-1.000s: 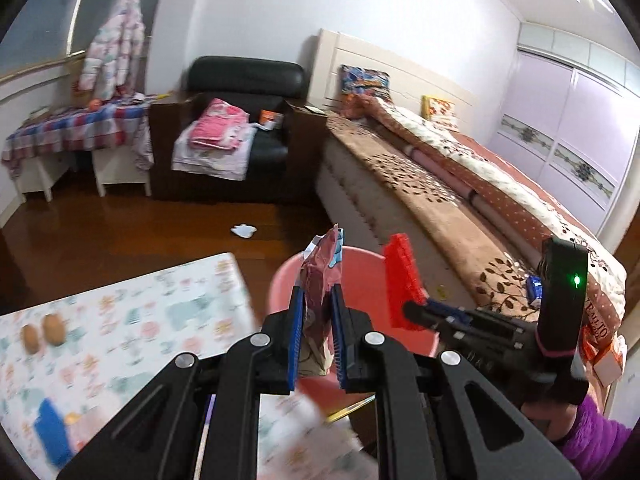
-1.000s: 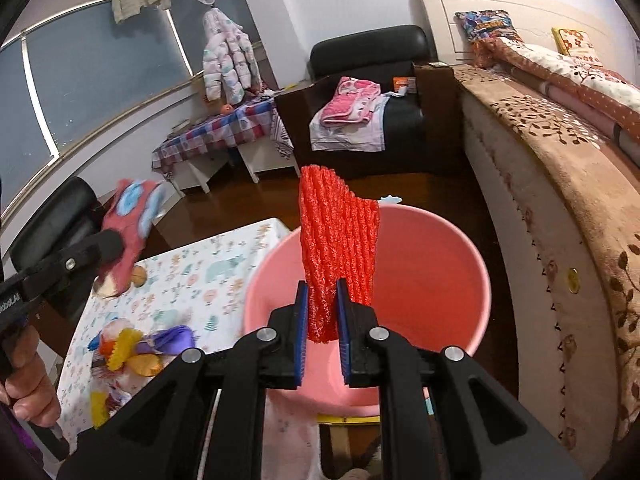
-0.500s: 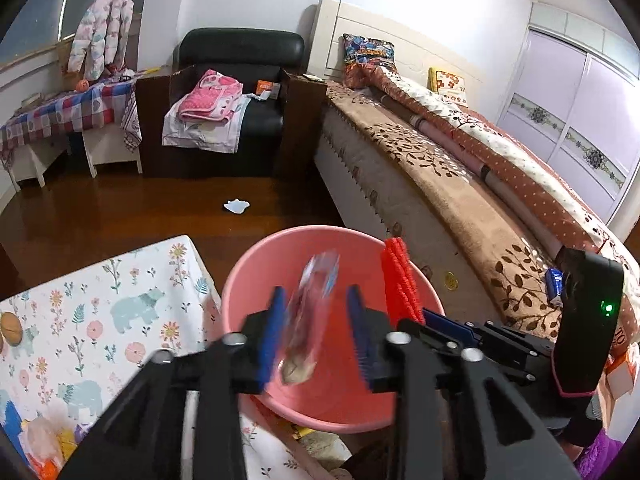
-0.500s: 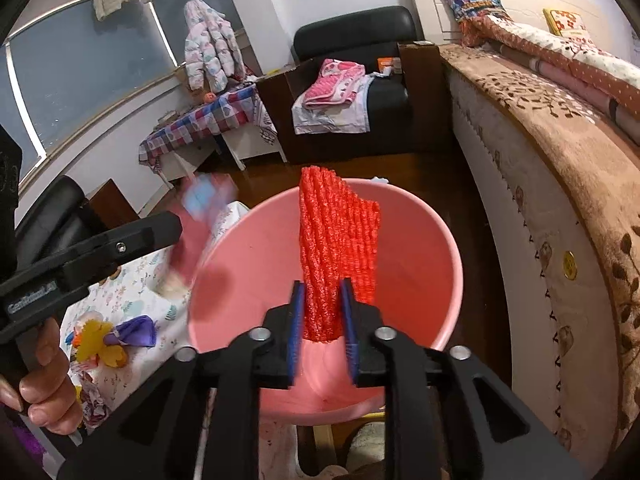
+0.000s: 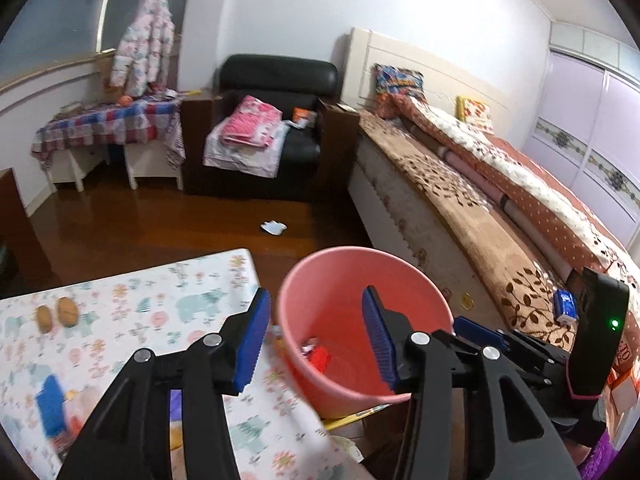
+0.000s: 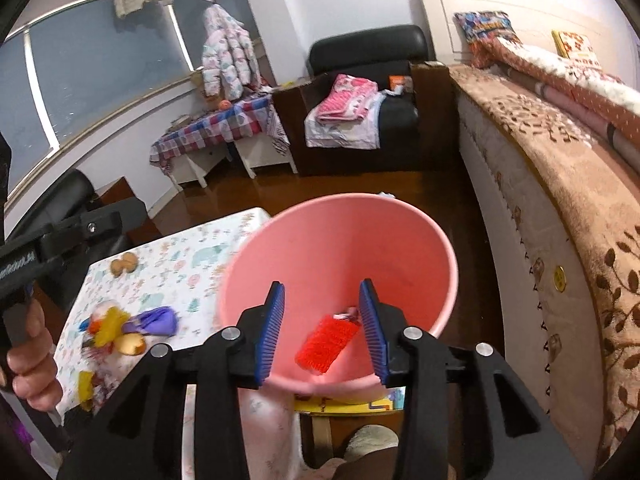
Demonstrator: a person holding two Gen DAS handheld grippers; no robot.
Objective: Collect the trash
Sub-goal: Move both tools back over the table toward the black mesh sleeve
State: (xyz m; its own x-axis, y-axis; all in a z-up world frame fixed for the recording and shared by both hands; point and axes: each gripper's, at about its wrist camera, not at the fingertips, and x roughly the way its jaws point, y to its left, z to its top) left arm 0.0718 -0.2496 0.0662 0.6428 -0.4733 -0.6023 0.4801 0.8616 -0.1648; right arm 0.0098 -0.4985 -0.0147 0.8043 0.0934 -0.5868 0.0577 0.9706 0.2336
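Note:
A pink bucket (image 5: 332, 264) (image 6: 400, 240) stands beside the table, between it and the bed. A red mesh sleeve (image 6: 326, 342) and a snack wrapper (image 6: 350, 314) lie on its bottom; both show in the left wrist view as red scraps (image 5: 316, 354). My left gripper (image 5: 316, 338) is open and empty over the bucket's near rim. My right gripper (image 6: 322, 332) is open and empty above the bucket mouth. More trash lies on the table: yellow and purple wrappers (image 6: 132, 324) and a blue packet (image 5: 50, 404).
The table has a floral cloth (image 5: 132, 320) with two brown nuts (image 5: 56, 314). A bed (image 5: 480, 216) runs along the right. A black armchair with clothes (image 5: 264, 132) stands at the back. A white scrap (image 5: 273, 227) lies on the wooden floor.
Both grippers opened. The snack wrapper left my left gripper and the red mesh sleeve left my right gripper; both now lie inside the bucket. The left gripper drew back toward the table.

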